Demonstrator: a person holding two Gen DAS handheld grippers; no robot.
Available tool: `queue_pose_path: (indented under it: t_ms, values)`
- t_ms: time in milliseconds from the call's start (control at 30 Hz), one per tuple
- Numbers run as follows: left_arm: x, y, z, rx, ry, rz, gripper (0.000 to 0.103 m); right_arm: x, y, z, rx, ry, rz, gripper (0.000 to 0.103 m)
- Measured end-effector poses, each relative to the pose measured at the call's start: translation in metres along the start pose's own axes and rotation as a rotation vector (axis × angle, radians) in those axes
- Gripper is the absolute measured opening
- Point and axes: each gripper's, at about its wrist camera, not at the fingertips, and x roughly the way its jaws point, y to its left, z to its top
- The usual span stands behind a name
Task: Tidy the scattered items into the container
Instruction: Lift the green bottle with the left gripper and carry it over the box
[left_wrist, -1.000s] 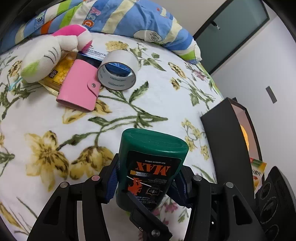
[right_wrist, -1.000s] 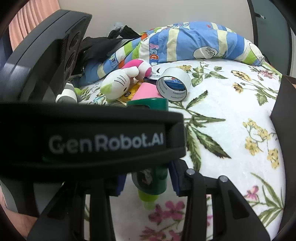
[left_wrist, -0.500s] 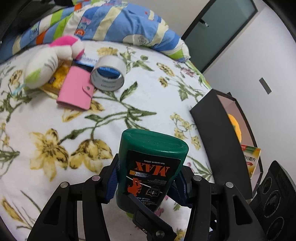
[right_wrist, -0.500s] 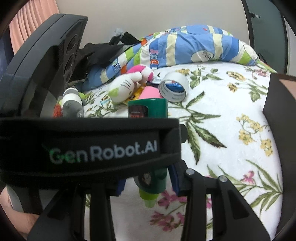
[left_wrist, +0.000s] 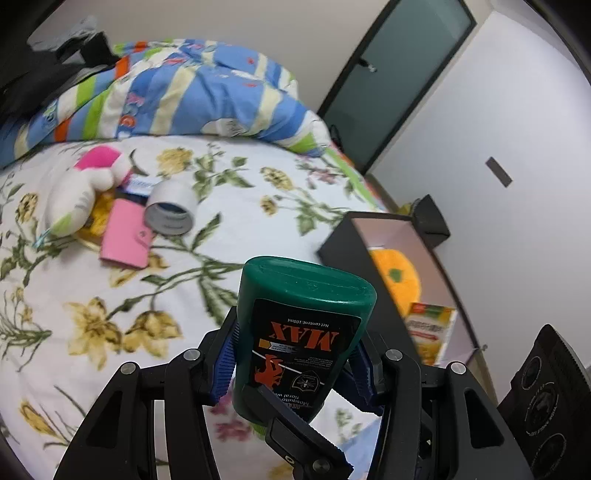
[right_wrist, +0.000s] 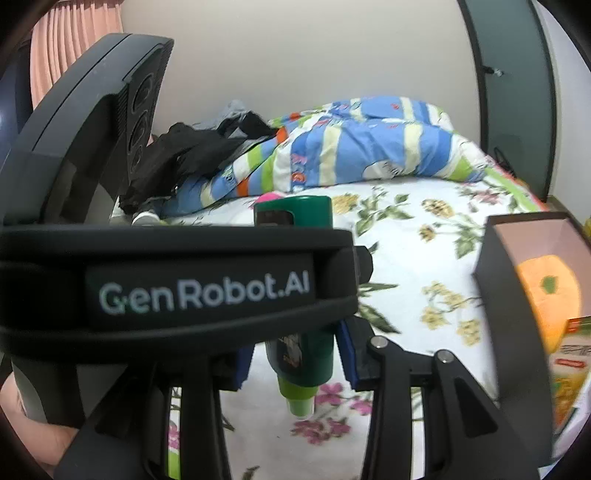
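My left gripper (left_wrist: 295, 365) is shut on a dark green MAX bottle (left_wrist: 301, 332), held cap-down above the flowered bed. The same bottle (right_wrist: 303, 354) shows in the right wrist view, behind the left gripper's body. My right gripper (right_wrist: 295, 365) is open and empty, its jaws either side of that bottle's image. The black box (left_wrist: 351, 266) stands to the right, holding an orange plush (left_wrist: 397, 280) and a yellow carton (left_wrist: 430, 328). A pink wallet (left_wrist: 125, 240), a tape roll (left_wrist: 170, 214) and a white-and-pink plush (left_wrist: 79, 195) lie on the bed at far left.
A striped blue quilt (left_wrist: 177, 99) and dark clothes (right_wrist: 199, 151) lie along the bed's far side. A dark door (left_wrist: 399, 66) and white wall are to the right. The left gripper's body (right_wrist: 177, 284) blocks much of the right wrist view.
Both grippers have moved right and up with the bottle. The black box and its contents have come further into view. The scattered items have receded to the left.
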Motion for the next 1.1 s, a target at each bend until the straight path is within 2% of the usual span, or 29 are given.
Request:
queue_pose_path:
  t_ms: [467,800,1100]
  values:
    - [0.002,-0.114,0.018,0.121,-0.009,-0.072,0.053,-0.082,-0.065,0.025,0.042,-0.089,-0.096,0.040]
    - [0.039,-0.201,0.022,0.221,0.019,-0.134,0.053,-0.126,-0.133,0.024,0.097,-0.141,-0.192,0.040]
    - [0.083,-0.257,0.009,0.278,0.074,-0.175,0.053,-0.148,-0.189,0.005,0.159,-0.150,-0.259,0.040]
